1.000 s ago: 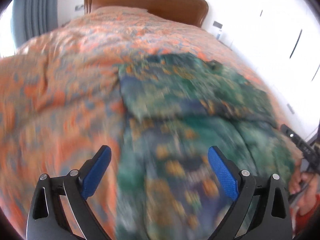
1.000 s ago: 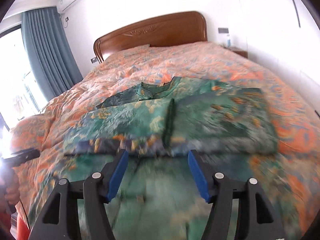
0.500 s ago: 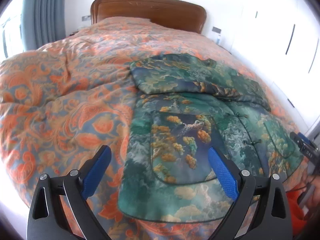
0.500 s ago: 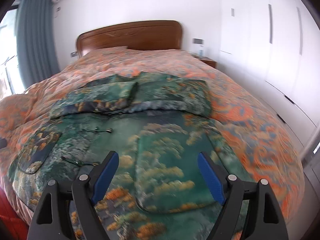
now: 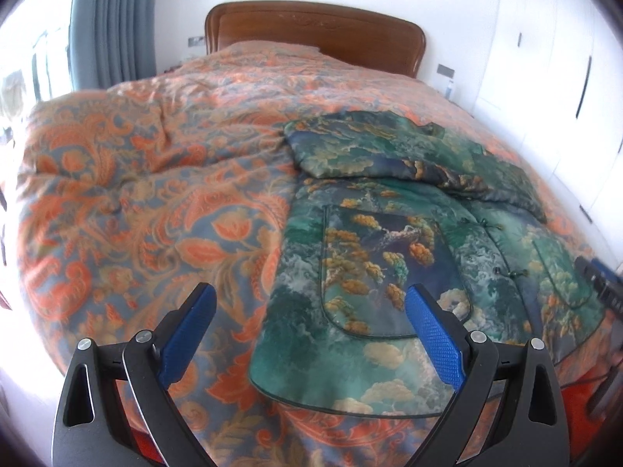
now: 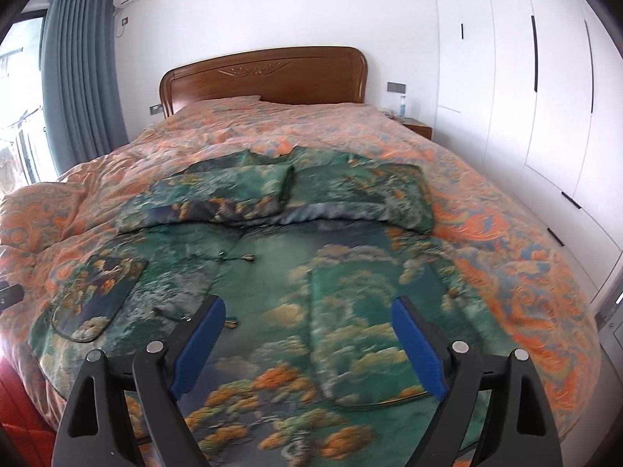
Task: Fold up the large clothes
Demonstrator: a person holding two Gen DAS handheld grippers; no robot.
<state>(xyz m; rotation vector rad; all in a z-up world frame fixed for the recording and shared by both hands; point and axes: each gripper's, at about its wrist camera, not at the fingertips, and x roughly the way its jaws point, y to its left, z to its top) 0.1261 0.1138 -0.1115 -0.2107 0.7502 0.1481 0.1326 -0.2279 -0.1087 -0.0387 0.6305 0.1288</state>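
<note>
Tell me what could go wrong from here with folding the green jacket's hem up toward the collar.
1. Both sleeves lie loosely folded across the chest of the green jacket; lifting the hem may slide them out.
2. The left hand-held gripper sits over the jacket's side edge and the orange quilt, so it could pinch quilt too.
3. The right hand-held gripper hangs open above slick-looking fabric; a shallow bite may slip.

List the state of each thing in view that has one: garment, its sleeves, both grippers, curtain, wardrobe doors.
Green jacket: spread flat on the bedspread, front up, hem nearest the cameras.
Sleeves: both folded across the chest.
Left gripper: open, empty, above the jacket's hem corner.
Right gripper: open, empty, above the hem.
Curtain: drawn aside.
Wardrobe doors: closed.
</note>
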